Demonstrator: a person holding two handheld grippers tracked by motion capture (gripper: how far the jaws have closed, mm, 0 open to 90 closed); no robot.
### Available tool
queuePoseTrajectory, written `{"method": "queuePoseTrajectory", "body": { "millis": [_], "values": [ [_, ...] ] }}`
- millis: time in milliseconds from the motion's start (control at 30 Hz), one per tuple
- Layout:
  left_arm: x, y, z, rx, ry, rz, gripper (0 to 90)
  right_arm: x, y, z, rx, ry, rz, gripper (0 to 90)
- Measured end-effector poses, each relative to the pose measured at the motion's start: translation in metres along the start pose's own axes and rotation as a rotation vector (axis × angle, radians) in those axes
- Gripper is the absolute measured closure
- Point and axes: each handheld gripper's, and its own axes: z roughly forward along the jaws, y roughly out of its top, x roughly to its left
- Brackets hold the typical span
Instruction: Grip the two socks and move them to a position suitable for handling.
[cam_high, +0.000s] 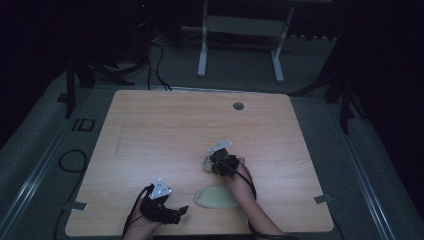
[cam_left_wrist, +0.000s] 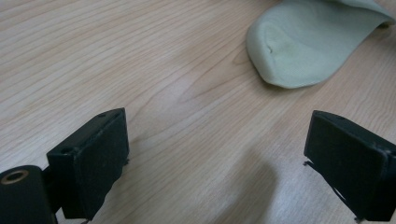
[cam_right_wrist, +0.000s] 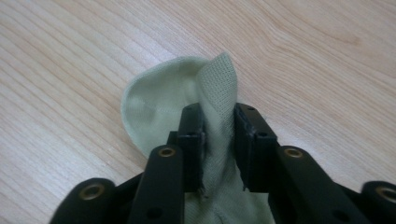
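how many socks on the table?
2, both pale green. One sock lies flat near the front edge beside the left gripper; the other sock sits mid-table between the right gripper's jaws.

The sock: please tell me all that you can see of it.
The sock is pale green, of soft knit fabric with a fine mesh weave. It lies on the wooden table, near the front edge, partly folded. The right gripper has a raised fold of it between its jaws. The left gripper stands open, apart from it.
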Motion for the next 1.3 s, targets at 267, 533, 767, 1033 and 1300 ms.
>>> {"method": "queuePoseTrajectory", "body": {
  "millis": [267,533,767,1033,1300],
  "values": [
    [0.018,0.024,0.004,-0.011,0.025,0.011,10.7,-0.007,0.003,-0.019,-0.034,0.082,0.017,54.3],
    [0.029,0.068,0.019,-0.023,0.035,0.011,15.0,-0.035,0.019,-0.048,-0.097,0.078,-0.076,60.8],
    [0.031,0.104,0.048,0.021,0.011,0.049,22.9,-0.043,0.021,-0.034,-0.061,0.131,-0.139,60.4],
    [0.035,0.122,0.083,0.101,0.002,0.067,39.6,-0.039,0.008,-0.010,0.000,0.173,-0.214,58.7],
    [0.033,0.121,0.095,0.147,0.043,0.123,70.0,-0.044,0.003,0.001,0.040,0.229,-0.240,66.6]
  ]
}}
